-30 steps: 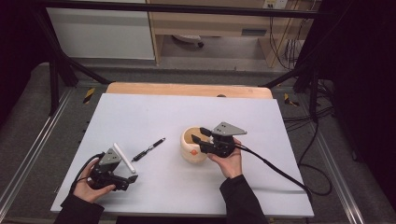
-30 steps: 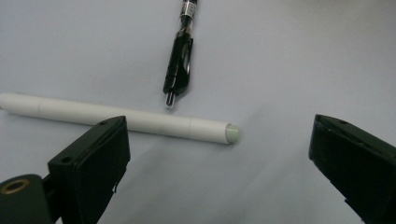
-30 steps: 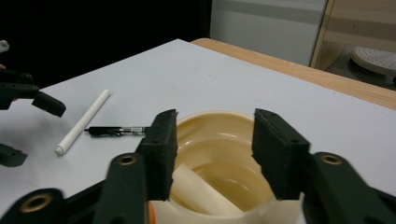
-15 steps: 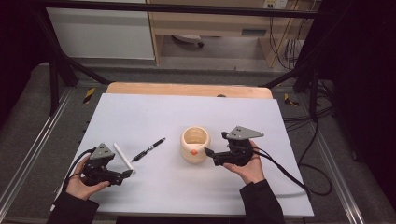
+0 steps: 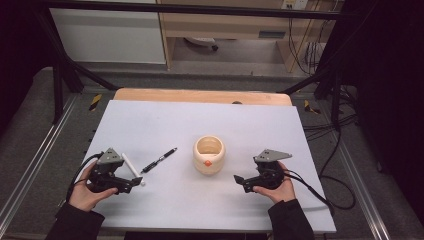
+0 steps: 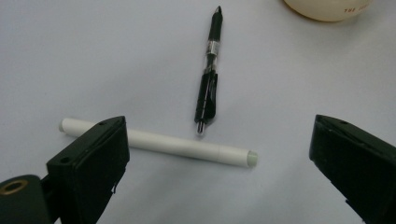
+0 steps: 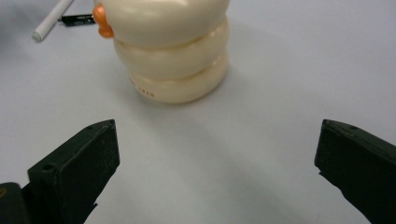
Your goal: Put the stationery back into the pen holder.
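Note:
A cream ridged cup point(image 5: 209, 155) with an orange spot stands upright at the table's middle; its lower rings point(image 7: 173, 51) fill the top of the right gripper view. A black pen point(image 5: 159, 160) point(image 6: 208, 79) lies left of the cup. A white marker point(image 5: 132, 168) point(image 6: 159, 143) lies beside the pen, just ahead of my left gripper point(image 5: 131, 185) point(image 6: 219, 172), which is open and empty. My right gripper point(image 5: 241, 181) point(image 7: 217, 172) is open and empty to the right of the cup, its jaws pointing at it, apart from it.
The white table top point(image 5: 200, 125) has a wooden strip point(image 5: 200, 95) along its far edge. A black cable point(image 5: 320, 195) trails from the right gripper over the table's right side. Black frame legs point(image 5: 60, 75) stand at the far corners.
My right gripper has let go of the cup's rim and drawn back to the right, open. My left gripper has slid left and nearer, leaving the white marker on the table.

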The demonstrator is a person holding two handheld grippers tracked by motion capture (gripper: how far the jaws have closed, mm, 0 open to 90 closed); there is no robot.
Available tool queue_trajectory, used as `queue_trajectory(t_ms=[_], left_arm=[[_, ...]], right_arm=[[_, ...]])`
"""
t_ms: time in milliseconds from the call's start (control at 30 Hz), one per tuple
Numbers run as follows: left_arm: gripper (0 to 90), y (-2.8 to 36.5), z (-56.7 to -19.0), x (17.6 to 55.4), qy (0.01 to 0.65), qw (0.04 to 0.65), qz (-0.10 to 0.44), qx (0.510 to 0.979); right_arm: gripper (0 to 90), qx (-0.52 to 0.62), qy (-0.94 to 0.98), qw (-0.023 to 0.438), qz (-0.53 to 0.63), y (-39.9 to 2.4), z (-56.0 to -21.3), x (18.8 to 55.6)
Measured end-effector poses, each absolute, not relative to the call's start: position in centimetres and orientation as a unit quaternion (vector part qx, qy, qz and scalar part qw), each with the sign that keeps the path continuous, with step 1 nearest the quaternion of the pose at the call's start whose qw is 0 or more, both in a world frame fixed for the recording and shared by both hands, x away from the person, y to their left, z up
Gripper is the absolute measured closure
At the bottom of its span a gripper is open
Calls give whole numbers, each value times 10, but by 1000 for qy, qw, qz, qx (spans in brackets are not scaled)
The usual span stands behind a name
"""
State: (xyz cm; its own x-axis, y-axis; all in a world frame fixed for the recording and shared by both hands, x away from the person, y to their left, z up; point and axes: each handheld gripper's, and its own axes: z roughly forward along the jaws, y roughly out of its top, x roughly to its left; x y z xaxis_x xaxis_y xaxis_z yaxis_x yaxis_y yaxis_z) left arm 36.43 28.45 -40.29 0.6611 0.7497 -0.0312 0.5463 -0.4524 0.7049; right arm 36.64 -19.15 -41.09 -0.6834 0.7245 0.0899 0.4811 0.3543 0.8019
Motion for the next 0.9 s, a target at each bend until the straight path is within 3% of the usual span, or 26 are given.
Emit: queue_trajectory(t_ms=[367, 900], left_arm=[[119, 262, -396, 390, 379, 336, 133, 852], [381, 224, -396, 425, 336, 273, 111, 895]], right_arm=[[9, 382, 815, 140, 412, -221, -432, 354], [7, 382, 817, 141, 408, -227, -433, 353]])
